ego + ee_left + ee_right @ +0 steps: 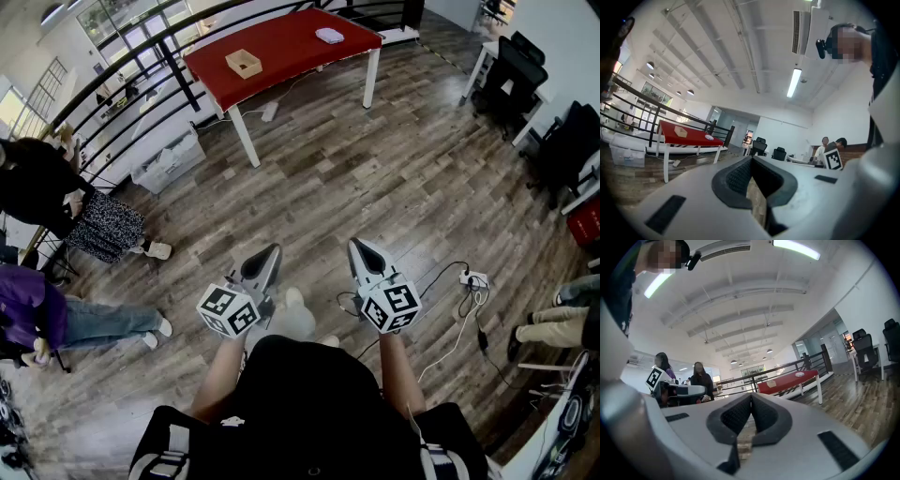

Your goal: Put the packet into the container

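A red table (pixel 281 47) stands far ahead across the wooden floor. On it sit a small open cardboard container (pixel 244 63) and, toward its right end, a white packet (pixel 329 36). My left gripper (pixel 272 251) and right gripper (pixel 361 246) are held side by side in front of my body, level, both shut and empty, well short of the table. The left gripper view shows the container (pixel 680 131) and packet (pixel 708 137) beyond the closed left gripper (pixel 751 159). In the right gripper view the container (pixel 772 383) and packet (pixel 799 374) lie past the closed right gripper (pixel 751 395).
A black railing (pixel 141 66) runs behind the table, with a white bin (pixel 169 159) below it. People stand and sit at the left (pixel 37 178). A power strip with cables (pixel 473 278) lies on the floor to my right. Black office chairs (pixel 511 70) stand at the far right.
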`<state>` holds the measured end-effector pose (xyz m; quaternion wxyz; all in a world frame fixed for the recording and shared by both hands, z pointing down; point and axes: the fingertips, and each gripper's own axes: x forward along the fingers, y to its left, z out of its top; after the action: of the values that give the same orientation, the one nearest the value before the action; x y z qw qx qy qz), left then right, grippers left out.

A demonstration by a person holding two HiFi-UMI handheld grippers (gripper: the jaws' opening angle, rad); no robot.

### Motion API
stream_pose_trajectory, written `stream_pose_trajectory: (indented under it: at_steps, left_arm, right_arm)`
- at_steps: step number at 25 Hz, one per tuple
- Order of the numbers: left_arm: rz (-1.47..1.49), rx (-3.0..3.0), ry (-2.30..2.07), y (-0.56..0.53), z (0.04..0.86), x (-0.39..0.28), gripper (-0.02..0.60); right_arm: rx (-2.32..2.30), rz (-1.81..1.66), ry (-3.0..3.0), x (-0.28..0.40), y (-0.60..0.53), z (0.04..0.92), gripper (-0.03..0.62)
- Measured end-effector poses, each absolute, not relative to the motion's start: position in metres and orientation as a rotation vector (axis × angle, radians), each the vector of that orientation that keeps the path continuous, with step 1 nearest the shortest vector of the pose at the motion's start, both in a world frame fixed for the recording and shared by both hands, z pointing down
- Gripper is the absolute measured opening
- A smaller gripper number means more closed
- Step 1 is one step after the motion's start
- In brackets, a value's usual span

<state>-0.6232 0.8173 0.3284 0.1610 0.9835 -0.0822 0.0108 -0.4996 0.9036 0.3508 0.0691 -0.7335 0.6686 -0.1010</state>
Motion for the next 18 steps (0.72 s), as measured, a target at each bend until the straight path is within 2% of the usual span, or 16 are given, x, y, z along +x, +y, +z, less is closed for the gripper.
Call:
stream_pose_trajectory:
  at_steps: [8,18]
  left_arm:
    - [0.048,2.791,-0.239,0.732,0.337,-0.579,0.008]
    - [-0.004,2.780,-0.213,0.587,0.315,-0.519,0.008]
  right_arm:
    - [-2.195,-0.327,2.050,-0.462,0.820,0.357,0.018]
    - [-2.213,-0.298,2.065,-0.400,0.675,0.324,0.018]
